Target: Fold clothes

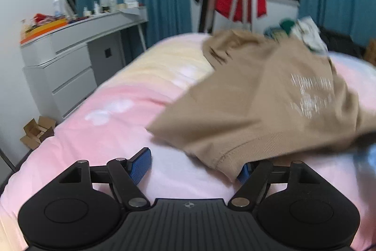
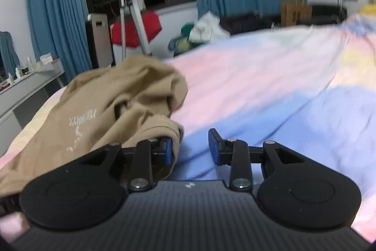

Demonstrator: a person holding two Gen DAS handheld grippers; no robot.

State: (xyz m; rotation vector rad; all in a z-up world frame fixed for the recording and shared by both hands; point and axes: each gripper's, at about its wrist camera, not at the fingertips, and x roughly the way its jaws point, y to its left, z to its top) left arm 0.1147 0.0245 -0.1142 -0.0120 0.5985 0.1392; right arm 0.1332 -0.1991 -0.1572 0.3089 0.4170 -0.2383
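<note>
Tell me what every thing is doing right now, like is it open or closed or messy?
Left gripper: open, fingers wide apart, holding nothing.
Right gripper: open, holding nothing.
Tan shirt: crumpled, not folded, lying on the bed; its hem drapes over one left finger.
Bed cover: spread out, a bit wrinkled.
Blue curtains: pulled aside, the dark window showing.
Dresser drawers: closed.
Cardboard box: open, on the floor.

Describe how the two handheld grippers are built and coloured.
Both look alike. The left gripper and right gripper each have a matte black ribbed body with a small pale emblem at its front edge, two round black discs at the sides, black linkage arms joined by silver pins, and blue ribbed pads on the fingers. No cables, hands or sleeves show.
</note>
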